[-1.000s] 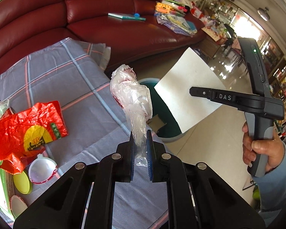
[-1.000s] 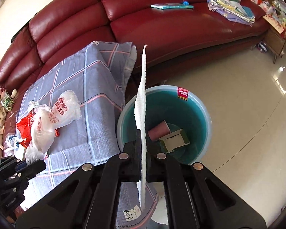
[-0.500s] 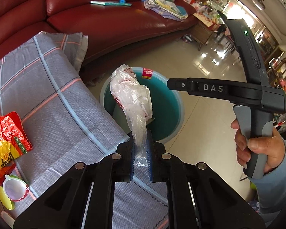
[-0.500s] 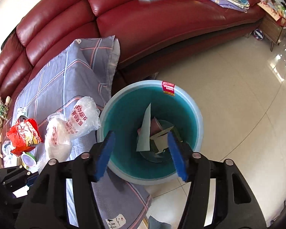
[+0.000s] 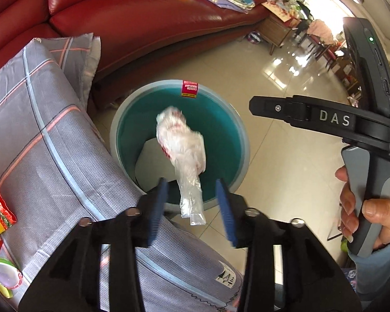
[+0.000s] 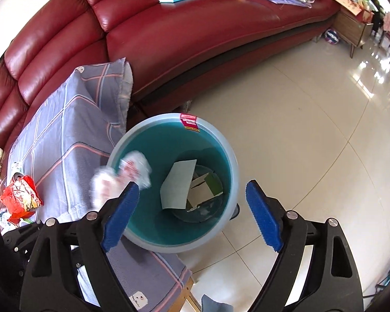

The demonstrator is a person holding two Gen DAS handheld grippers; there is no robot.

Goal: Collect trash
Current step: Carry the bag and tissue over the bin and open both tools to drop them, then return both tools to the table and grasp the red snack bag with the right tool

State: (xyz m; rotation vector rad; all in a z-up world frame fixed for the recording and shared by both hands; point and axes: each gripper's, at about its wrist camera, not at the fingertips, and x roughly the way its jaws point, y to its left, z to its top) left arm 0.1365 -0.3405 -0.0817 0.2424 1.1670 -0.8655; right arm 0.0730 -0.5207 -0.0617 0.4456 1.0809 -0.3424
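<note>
Trash drop over teal bin (image 5: 243, 140): both tools unloaded.

Left gripper (image 5: 192, 202): blue ribbed pads just parted, about half open; the crinkled clear plastic bag (image 5: 180, 150), red-printed and motion-blurred, hangs loose between them above the bin mouth, no pad pressing it. It was pinched tight a second ago. Right gripper (image 6: 192, 215): jaws just spread wide, empty; raised lettering "DAS" on its side. The white paper sheet (image 6: 179, 184) it gripped earlier now lies inside the bin on a cardboard carton (image 6: 204, 191). Red sticker (image 6: 189, 122) at the rim's 12 o'clock, text unreadable. Plaid grey cloth (image 6: 65, 156) at 9 o'clock; glossy red leather sofa (image 6: 195, 31) beyond.
</note>
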